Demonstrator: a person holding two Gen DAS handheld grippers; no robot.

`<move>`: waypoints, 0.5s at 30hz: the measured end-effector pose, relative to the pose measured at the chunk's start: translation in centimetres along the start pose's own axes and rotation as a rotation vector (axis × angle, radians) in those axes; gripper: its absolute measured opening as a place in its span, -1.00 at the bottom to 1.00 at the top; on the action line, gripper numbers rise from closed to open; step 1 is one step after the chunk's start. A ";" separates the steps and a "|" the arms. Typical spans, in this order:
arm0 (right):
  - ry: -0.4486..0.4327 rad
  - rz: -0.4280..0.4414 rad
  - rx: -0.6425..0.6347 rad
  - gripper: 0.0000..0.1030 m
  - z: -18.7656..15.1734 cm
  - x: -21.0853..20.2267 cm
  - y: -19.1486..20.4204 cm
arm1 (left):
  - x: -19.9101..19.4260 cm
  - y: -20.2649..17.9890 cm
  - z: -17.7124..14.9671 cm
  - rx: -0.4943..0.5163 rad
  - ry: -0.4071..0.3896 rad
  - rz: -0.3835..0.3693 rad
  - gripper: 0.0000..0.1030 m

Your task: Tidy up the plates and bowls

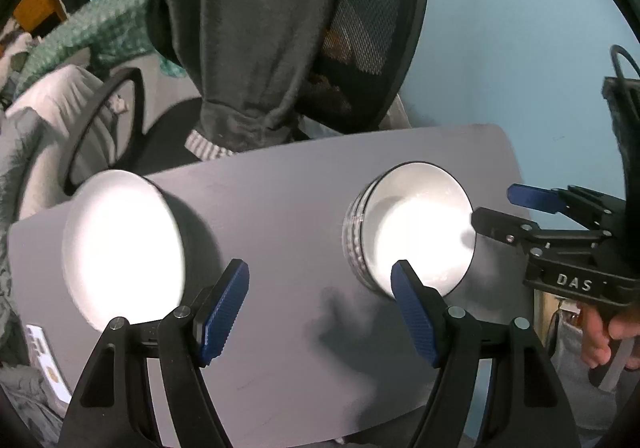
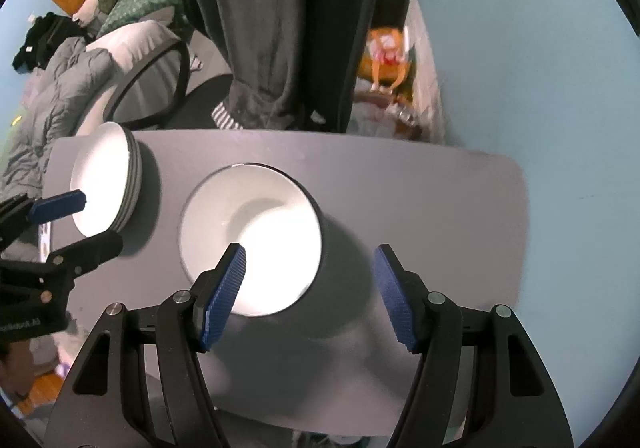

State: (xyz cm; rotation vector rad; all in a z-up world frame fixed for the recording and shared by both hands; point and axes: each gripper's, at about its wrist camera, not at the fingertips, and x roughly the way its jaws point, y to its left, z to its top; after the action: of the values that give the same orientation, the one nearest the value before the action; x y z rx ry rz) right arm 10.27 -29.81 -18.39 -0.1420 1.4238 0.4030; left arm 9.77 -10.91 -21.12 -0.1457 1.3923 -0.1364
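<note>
Bowl (image 2: 250,238) lies under the right hand-held gripper (image 2: 310,288).

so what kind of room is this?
Probably a bedroom or home office: a mesh office chair draped with a grey hoodie, rumpled bedding, and a small grey table against a blue wall.

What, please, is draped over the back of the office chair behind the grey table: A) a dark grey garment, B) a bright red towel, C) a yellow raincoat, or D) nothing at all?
A: a dark grey garment hangs down over the backrest of the black mesh office chair, just behind the grey table that carries the stack of plates and the bowl.
</note>
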 end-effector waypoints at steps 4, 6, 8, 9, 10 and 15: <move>0.040 0.025 0.002 0.27 0.7 1.9 -1.1 | 2.3 -0.5 0.6 -0.007 0.040 -0.001 0.45; 0.055 0.046 0.007 0.27 0.8 2.5 -1.5 | 3.4 -0.7 0.7 -0.007 0.066 0.001 0.45; 0.074 0.059 0.002 0.27 1.0 3.1 -1.7 | 4.4 -0.6 0.8 -0.022 0.091 -0.005 0.45; 0.080 0.060 -0.004 0.27 1.1 3.4 -1.8 | 4.8 -0.6 0.8 -0.034 0.101 -0.011 0.45; 0.086 0.065 -0.012 0.27 1.1 3.7 -1.8 | 5.2 -0.5 0.9 -0.041 0.108 -0.010 0.45; 0.120 0.077 -0.037 0.27 1.2 5.7 -2.5 | 6.7 -0.6 1.1 -0.060 0.142 0.003 0.45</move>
State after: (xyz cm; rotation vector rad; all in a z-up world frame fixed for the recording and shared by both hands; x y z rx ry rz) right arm 12.77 -30.63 -24.09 -0.1429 1.5435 0.4911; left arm 11.99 -12.70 -27.31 -0.1869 1.5389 -0.1039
